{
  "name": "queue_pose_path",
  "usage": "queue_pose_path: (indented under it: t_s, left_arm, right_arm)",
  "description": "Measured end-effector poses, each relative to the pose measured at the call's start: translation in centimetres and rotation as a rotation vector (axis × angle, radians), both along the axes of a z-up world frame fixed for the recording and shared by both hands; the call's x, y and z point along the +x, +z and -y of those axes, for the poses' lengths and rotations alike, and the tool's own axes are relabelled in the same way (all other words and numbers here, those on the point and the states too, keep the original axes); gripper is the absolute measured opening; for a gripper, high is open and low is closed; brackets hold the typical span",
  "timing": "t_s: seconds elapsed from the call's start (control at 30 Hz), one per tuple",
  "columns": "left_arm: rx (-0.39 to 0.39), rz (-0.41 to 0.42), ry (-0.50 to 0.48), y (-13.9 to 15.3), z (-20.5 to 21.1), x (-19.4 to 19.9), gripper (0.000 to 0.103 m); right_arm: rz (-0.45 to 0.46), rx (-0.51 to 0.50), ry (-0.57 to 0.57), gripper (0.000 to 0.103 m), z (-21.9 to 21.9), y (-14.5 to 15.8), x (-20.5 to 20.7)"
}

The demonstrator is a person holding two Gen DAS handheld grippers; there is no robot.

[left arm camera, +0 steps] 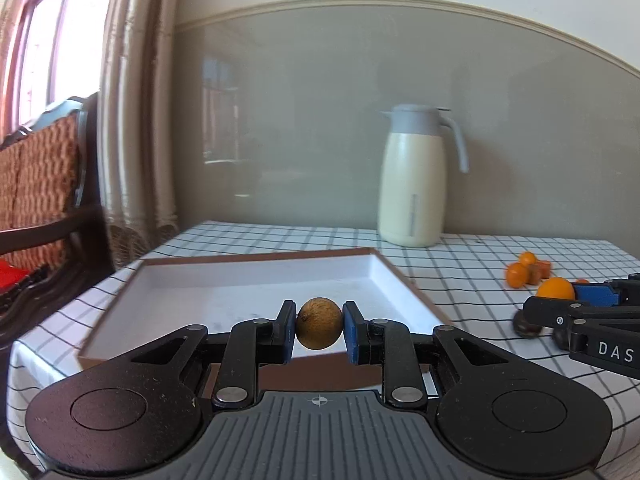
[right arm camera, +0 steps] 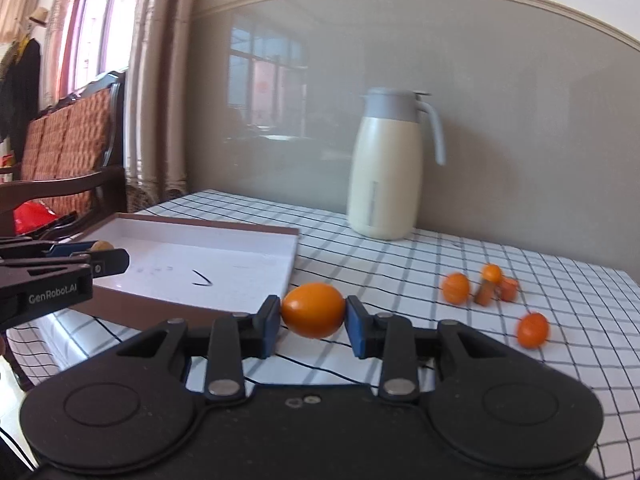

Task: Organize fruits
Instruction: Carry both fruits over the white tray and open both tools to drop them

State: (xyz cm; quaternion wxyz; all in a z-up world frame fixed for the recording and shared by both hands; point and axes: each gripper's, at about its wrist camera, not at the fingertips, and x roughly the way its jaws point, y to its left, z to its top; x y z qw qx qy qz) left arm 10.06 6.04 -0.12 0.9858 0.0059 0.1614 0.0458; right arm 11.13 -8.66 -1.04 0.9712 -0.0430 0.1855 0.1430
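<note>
Readable writing: "GenRobot.AI" is showing on the left gripper (right arm camera: 100,254) body in the right wrist view; "DAS" is showing on the right gripper (left arm camera: 560,296) in the left wrist view.

Left gripper is clamping a brown round fruit (left arm camera: 319,323) between its blue pads, over the near rim of the white tray (left arm camera: 256,280). Right gripper is clamping an orange fruit (right arm camera: 313,316) just right of the tray.

Loose orange fruits (right arm camera: 456,288) are lying on the checked tablecloth (right arm camera: 400,256). A cream jug (right arm camera: 386,168) is standing by the grey wall. Curtain (right arm camera: 160,80), window and wooden bench (right arm camera: 68,140) are sitting left.
</note>
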Motion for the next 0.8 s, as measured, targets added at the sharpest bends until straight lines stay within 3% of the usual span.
queue_pose_path:
  t_s: [0.37, 0.6, 0.8]
  left_arm:
    - [0.024, 0.004, 0.165, 0.3, -7.6, 0.7, 0.025]
    - [0.042, -0.004, 0.217, -0.1, -10.5, 2.7, 0.025]
    - [0.011, -0.028, 0.250, -0.8, -12.2, 4.3, 0.025]
  right_arm:
    - [0.020, 0.005, 0.073, 0.027, -4.3, 0.9, 3.5]
    - [0.009, 0.004, 0.104, 0.027, -6.9, 0.4, 6.3]
    - [-0.011, 0.013, 0.117, 0.027, -8.2, -0.2, 8.8]
